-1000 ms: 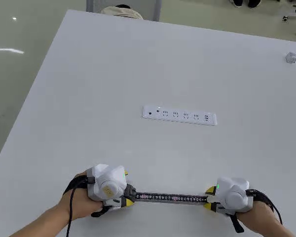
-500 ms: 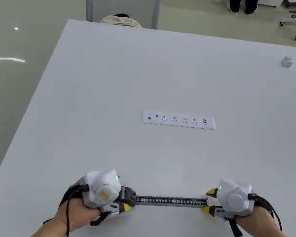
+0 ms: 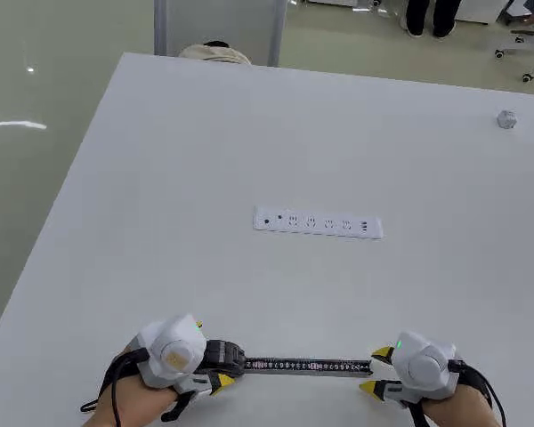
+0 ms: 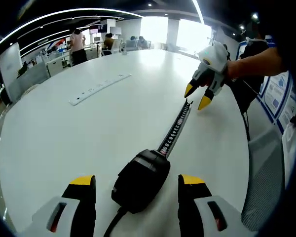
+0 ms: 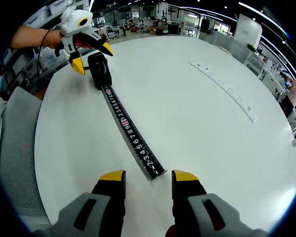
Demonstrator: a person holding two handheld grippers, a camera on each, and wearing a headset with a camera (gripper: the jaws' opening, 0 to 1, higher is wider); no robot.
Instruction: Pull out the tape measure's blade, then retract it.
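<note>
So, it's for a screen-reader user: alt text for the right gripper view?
The right gripper, jaws open, points at the free tip of a tape measure blade lying pulled out across a white table to its black case by the left gripper.

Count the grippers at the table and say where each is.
2. The left gripper straddles the tape measure's case, jaws open; the right gripper sits open at the free end of the blade.

The blade (image 5: 130,133) carried white scale numerals on a black ground. Digits 2 and 3 were legible near its free end, 8 and 9 farther along; the rest were too small.
</note>
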